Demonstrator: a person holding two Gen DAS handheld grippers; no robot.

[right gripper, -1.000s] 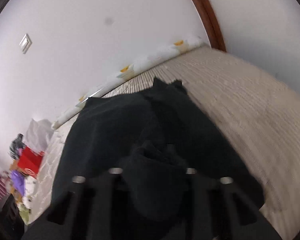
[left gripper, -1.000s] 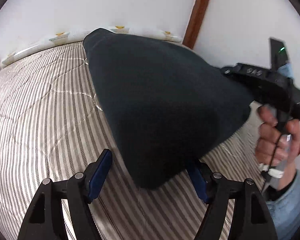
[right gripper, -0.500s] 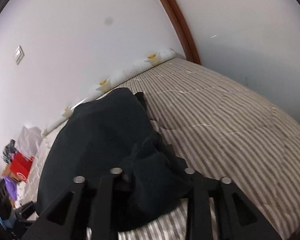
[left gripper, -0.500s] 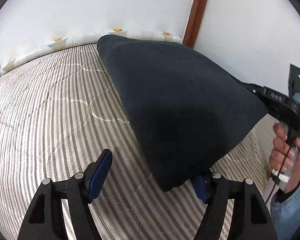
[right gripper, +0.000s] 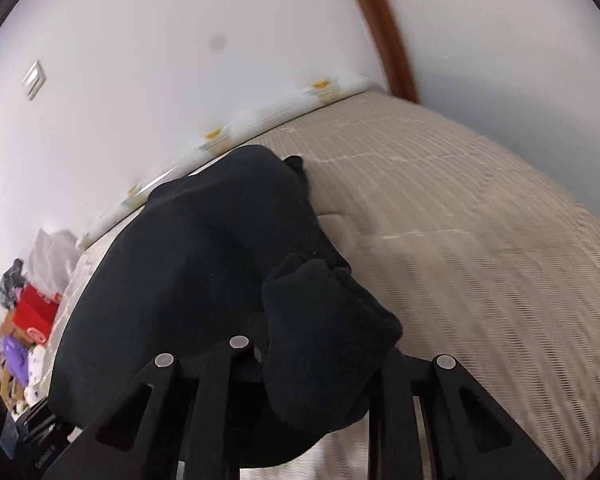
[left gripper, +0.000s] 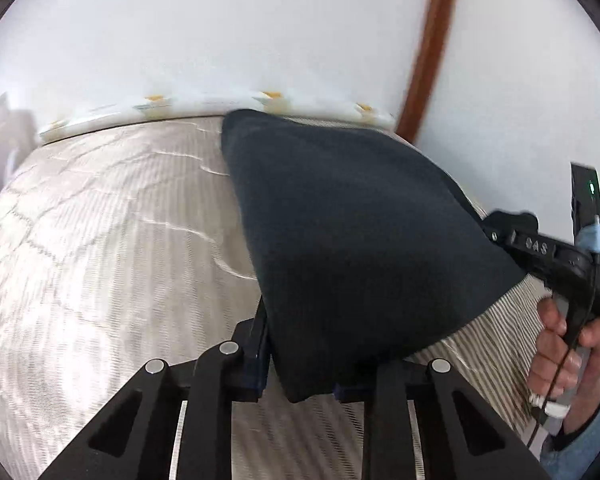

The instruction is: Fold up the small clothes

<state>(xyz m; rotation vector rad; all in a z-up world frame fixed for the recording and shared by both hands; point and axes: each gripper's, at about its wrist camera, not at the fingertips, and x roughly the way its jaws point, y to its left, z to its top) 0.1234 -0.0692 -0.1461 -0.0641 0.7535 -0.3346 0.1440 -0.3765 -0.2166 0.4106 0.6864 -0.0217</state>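
Bed: a mattress [left gripper: 100, 240] with a striped quilted cover filled most of both views, its far edge against a white wall [left gripper: 220, 32].
Garment: a dark cloth [left gripper: 360, 248] hung stretched between the two grippers above the mattress, its far part reaching toward the wall end of the bed; in the right wrist view it bunched into a thick fold at the near end.
Left gripper: the left gripper [left gripper: 300, 384] had its jaws closing on the near bottom corner of the cloth, the blue pads pressed against the fabric on both sides.
Right gripper: the right gripper [right gripper: 312, 384] had its jaws closing with the bunched corner of the cloth clamped between them; in the left wrist view it stood at the cloth's right edge.
Hand: a hand [left gripper: 568, 356] with a blue sleeve gripped the right gripper's handle.
Clutter: a red box [right gripper: 34, 312] sat among mixed items beyond the bed's left end.
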